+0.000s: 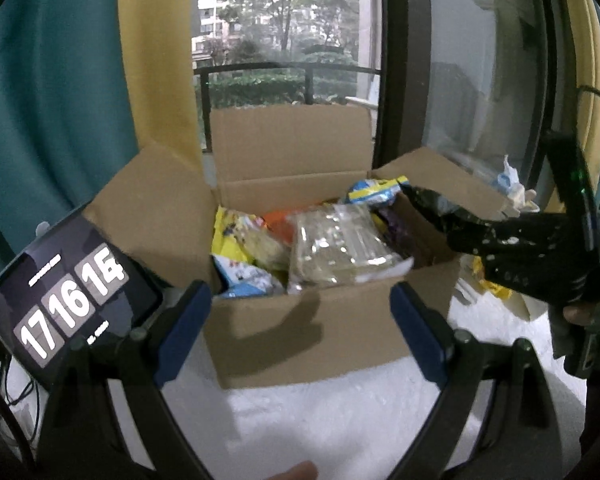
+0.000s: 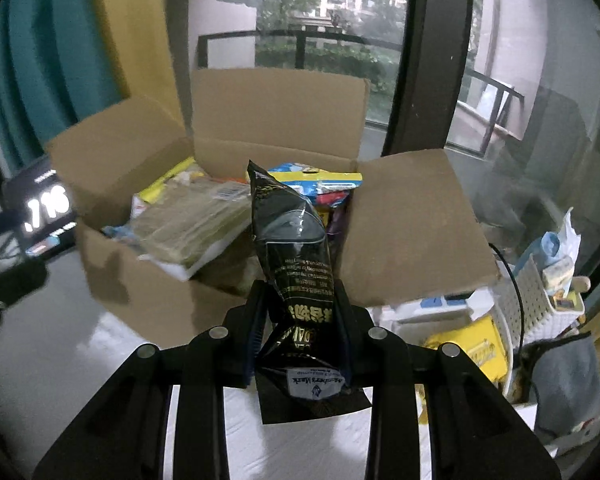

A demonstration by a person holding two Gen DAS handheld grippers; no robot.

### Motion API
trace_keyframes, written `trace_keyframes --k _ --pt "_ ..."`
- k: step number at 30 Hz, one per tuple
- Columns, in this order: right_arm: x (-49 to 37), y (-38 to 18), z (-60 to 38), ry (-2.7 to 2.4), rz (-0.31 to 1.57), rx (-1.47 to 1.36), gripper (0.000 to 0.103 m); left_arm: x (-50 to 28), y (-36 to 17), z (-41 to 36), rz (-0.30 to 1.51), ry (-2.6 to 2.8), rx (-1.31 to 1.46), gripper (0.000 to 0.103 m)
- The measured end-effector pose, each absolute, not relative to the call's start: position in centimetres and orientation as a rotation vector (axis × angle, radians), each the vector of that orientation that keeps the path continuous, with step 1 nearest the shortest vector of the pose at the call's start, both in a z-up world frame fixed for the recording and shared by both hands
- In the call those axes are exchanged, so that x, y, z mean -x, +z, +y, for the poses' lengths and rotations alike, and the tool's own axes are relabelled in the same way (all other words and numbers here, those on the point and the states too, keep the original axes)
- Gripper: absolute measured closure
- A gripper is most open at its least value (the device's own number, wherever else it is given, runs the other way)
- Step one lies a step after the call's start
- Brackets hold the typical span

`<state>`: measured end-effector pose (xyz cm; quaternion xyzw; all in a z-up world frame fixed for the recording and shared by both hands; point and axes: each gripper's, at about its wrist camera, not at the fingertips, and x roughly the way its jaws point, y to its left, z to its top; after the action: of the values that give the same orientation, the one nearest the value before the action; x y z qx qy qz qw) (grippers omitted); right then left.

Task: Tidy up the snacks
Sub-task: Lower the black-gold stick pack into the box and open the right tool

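Observation:
An open cardboard box (image 1: pixel 300 328) stands on the white table, filled with snack packs: a clear pack of pale snacks (image 1: pixel 340 248), yellow bags (image 1: pixel 236 236) and a blue-yellow pack (image 1: pixel 374 190). The box also shows in the right wrist view (image 2: pixel 148 292). My right gripper (image 2: pixel 300 320) is shut on a black snack bag (image 2: pixel 296 248) and holds it upright over the box's near right corner. In the left wrist view this bag (image 1: pixel 432 202) reaches over the box's right side. My left gripper (image 1: pixel 300 312) is open and empty in front of the box.
A tablet (image 1: pixel 68 296) showing a clock stands left of the box. A white basket (image 2: pixel 540 308) with items and a yellow pack (image 2: pixel 476 348) lie to the right. Curtains and a window are behind.

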<state>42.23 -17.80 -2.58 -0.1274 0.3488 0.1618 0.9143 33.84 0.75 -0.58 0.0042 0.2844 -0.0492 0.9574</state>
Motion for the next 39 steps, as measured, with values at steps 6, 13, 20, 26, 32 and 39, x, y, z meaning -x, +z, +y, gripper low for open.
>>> trace_keyframes --k 6,13,20,26,32,39 --pt "-44.8 -3.9 -17.2 0.311 0.759 0.3 0.07 -36.7 -0.5 1.2 0.573 -0.102 0.004 0.011" --pt "-46.9 -4.5 -16.0 0.303 0.77 0.299 0.066 -39.6 -0.4 0.7 0.579 -0.11 0.031 0.011" --pt "-46.1 -4.2 -16.4 0.364 0.733 0.246 0.064 -41.2 -0.8 0.8 0.591 -0.115 0.077 0.011" --pt "-46.3 -4.8 -14.8 0.35 0.713 0.296 0.081 -41.9 -1.4 1.6 0.603 -0.103 0.103 0.011" --pt "-48.8 -6.0 -13.5 0.33 0.77 0.304 0.082 -42.3 -1.6 2.0 0.613 -0.101 0.107 0.011" --pt "-50.7 -7.7 -12.6 0.303 0.822 0.317 0.082 -42.9 -2.4 1.4 0.643 -0.116 0.104 0.011"
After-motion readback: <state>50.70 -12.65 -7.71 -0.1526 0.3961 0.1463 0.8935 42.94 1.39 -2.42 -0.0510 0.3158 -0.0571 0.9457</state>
